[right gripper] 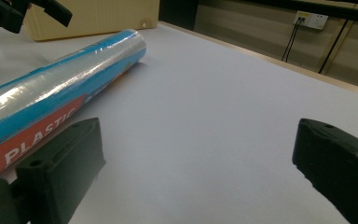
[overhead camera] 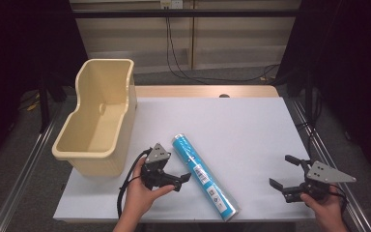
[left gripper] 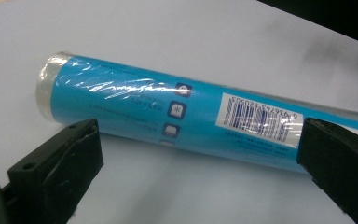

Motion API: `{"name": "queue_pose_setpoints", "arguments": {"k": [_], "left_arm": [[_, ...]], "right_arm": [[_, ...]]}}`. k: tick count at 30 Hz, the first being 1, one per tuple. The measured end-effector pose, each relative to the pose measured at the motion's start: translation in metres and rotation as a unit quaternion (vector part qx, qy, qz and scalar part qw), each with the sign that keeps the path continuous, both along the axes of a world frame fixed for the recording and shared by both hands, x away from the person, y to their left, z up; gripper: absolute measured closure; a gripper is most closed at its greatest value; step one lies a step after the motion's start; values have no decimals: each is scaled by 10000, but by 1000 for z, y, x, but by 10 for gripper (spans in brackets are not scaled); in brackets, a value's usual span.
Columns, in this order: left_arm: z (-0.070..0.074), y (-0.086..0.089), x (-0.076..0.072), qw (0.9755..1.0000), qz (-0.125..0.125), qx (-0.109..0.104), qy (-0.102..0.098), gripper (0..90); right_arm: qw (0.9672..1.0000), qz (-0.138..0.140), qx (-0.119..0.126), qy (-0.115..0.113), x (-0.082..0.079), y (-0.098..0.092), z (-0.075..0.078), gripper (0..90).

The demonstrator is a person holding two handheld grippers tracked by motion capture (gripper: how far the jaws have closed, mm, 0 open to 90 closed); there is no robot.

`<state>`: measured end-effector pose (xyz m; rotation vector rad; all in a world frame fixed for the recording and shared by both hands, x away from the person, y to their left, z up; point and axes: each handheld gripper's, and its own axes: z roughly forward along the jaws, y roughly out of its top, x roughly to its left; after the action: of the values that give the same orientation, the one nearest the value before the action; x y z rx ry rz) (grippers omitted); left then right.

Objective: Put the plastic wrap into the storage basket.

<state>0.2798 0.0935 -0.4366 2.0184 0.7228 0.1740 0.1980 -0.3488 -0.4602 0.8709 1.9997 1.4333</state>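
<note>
Item: blue roll (overhead camera: 205, 178), lying diagonally at lower centre; I am holding my left gripper (overhead camera: 179, 180) nearest, fingers spread; right gripper (overhead camera: 285, 173) spread, farther.

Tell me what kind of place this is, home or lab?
Likely a lab or data-collection workstation, not a home: a white-topped table hemmed by black curtains, metal floor rails, and a wall power socket with trailing black cables.

Roll (left gripper: 168, 121) label text unreadably small
</note>
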Motion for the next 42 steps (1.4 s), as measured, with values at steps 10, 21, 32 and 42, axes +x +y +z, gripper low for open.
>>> {"name": "queue_pose_setpoints", "arguments": {"k": [10, 21, 32, 42], "left_arm": [[5, -25, 17, 9961, 340, 268, 773, 0], [7, -45, 25, 9862, 759, 659, 1312, 0], [6, -56, 31, 9680, 1481, 1060, 1724, 0], [6, -67, 31, 9569, 1858, 1041, 1976, 0]], "right_arm": [[10000, 26, -69, 19, 1, 3, 0, 20], [9999, -35, -67, 66, 1, 1, 0, 23], [9999, -81, -76, 129, 1, 2, -1, 32], [9991, -282, 19, 302, 3, -4, -1, 41]]}}
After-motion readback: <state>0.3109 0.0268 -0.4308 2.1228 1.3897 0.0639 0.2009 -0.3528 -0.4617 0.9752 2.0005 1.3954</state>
